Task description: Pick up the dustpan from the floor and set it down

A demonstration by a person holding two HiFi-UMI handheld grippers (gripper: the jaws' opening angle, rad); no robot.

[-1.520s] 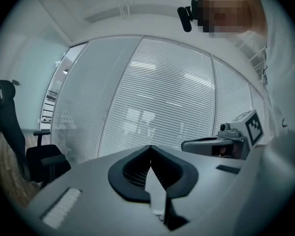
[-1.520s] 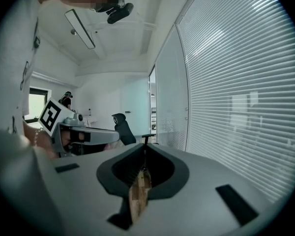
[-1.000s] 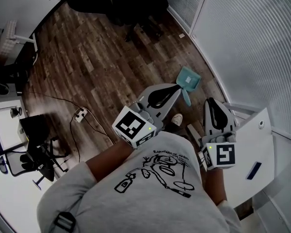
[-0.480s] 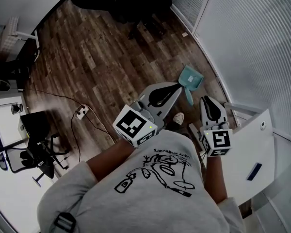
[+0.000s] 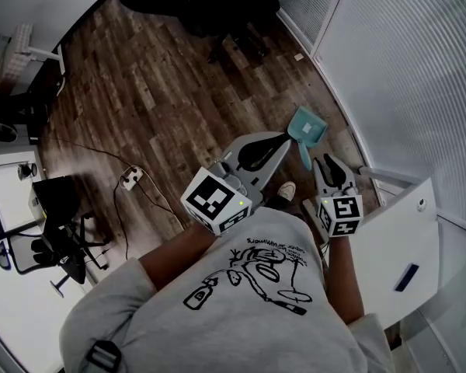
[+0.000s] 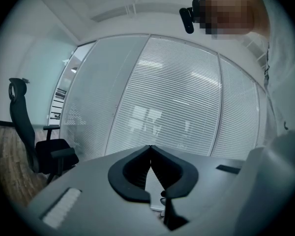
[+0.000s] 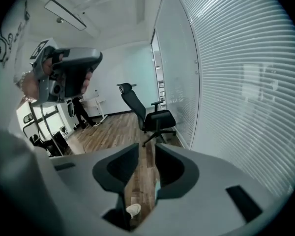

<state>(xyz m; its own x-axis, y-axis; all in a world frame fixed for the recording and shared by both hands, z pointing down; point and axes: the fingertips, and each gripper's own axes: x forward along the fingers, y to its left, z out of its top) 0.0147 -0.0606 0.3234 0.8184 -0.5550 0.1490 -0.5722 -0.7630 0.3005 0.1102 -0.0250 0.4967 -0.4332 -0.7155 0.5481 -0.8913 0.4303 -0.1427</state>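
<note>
No text is legible; lettering on the shirt (image 5: 217,325) is too small

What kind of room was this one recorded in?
Most likely an office. Black swivel chairs stand on a wood-plank floor, the wall at the right is a partition with slatted blinds, and a power strip with its cable lies on the floor.

Three cameras around one corner of the room.
The head view looks steeply down from above the shoulders onto the wooden floor (image 5: 140,92) and the left gripper (image 5: 282,138). The left gripper view faces the wall of blinds (image 6: 177,107) almost level, from near. The right gripper view tilts down along that wall. All three share the black office chair (image 7: 147,114).
</note>
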